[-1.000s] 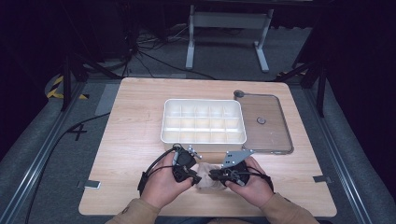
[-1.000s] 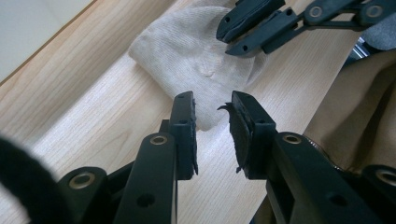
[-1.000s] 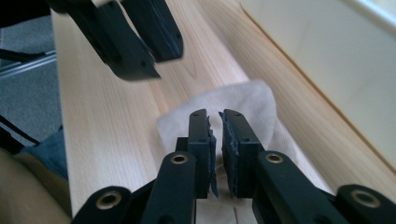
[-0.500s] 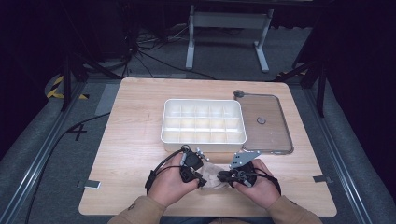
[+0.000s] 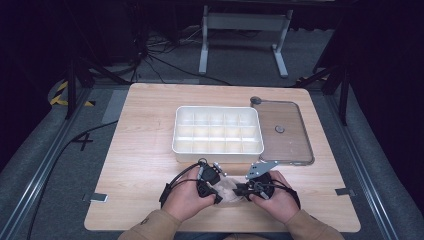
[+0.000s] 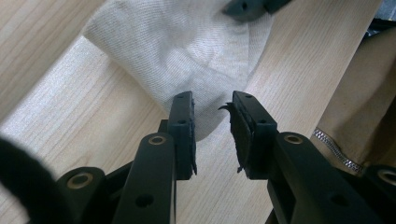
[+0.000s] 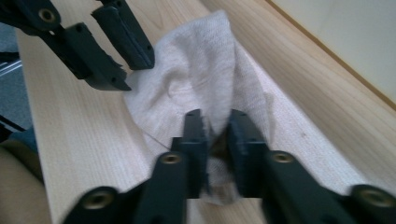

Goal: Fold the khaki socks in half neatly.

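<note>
A small off-white knitted cloth (image 5: 227, 191) lies bunched on the wooden table (image 5: 140, 150) near its front edge, between my two grippers. My left gripper (image 5: 216, 194) is open. In the left gripper view its jaws (image 6: 212, 100) stand apart over the cloth's (image 6: 187, 42) rounded corner and do not press on it. My right gripper (image 5: 241, 190) has just been closing and is now shut on a raised fold of the cloth (image 7: 201, 70), which is pinched between its jaws (image 7: 215, 116). The left gripper (image 7: 133, 73) faces it across the cloth.
A white compartment box (image 5: 217, 150) stands just behind the hands at the table's middle. A clear flat lid (image 5: 282, 132) lies to its right. A tan sleeve (image 6: 355, 121) is close by the left gripper. The table's front edge runs right under the wrists.
The left hand has come slightly lower and closer to the right hand. The pale cloth now shows between the two grippers. The right hand has stayed nearly in place.
</note>
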{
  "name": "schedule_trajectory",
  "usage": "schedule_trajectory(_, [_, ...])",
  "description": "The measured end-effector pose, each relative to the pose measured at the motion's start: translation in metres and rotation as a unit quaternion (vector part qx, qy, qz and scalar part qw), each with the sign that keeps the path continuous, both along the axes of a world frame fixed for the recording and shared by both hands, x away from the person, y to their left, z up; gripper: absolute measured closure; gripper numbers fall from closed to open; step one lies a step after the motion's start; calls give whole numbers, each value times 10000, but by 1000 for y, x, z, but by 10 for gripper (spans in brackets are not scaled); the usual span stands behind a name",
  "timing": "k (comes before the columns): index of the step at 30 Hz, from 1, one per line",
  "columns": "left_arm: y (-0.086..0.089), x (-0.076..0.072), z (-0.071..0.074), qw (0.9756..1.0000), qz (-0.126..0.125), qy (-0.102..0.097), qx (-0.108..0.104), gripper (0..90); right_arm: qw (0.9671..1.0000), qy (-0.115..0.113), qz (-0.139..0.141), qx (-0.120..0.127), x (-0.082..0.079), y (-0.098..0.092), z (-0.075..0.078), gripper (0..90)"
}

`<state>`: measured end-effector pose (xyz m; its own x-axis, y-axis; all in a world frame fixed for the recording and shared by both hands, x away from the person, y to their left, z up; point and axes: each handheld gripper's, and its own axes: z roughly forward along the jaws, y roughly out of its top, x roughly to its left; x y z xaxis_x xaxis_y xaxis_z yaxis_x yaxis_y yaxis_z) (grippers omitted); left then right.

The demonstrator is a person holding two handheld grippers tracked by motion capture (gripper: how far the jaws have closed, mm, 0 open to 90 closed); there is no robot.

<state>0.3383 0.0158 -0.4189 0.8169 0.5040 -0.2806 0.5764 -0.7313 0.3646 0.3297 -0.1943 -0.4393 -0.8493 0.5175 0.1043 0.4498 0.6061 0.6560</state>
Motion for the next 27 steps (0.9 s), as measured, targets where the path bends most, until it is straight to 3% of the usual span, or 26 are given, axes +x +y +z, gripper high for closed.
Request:
schedule_trajectory(3, [1, -1, 7, 9999, -4, -103, -84, 705, 9997, 41, -84, 223, 0, -3, 7, 874])
schedule_trajectory(10, [3, -1, 10, 9993, 132, -249, -252, 730, 9985, 195, -228, 447, 1, -11, 18, 873])
schedule_trajectory(14, [-4, -2, 8, 9989, 83, -363, -293, 732, 9975, 491, -347, 373, 3, -16, 21, 864])
schedule_trajectory(19, [-14, -1, 1, 9988, -8, -397, -292, 754, 9969, 549, -520, 231, 5, -22, 19, 864])
schedule_trajectory(22, [-22, 1, -5, 9993, -20, -306, -190, 777, 9974, 446, -548, 169, 5, -23, 19, 808])
schedule_trajectory(26, [-28, 1, -9, 9994, -68, -291, -149, 785, 9984, -72, -512, 213, 4, -24, 25, 759])
schedule_trajectory(27, [-28, 1, -9, 9994, -68, -291, -149, 785, 9984, -72, -512, 213, 4, -24, 25, 759])
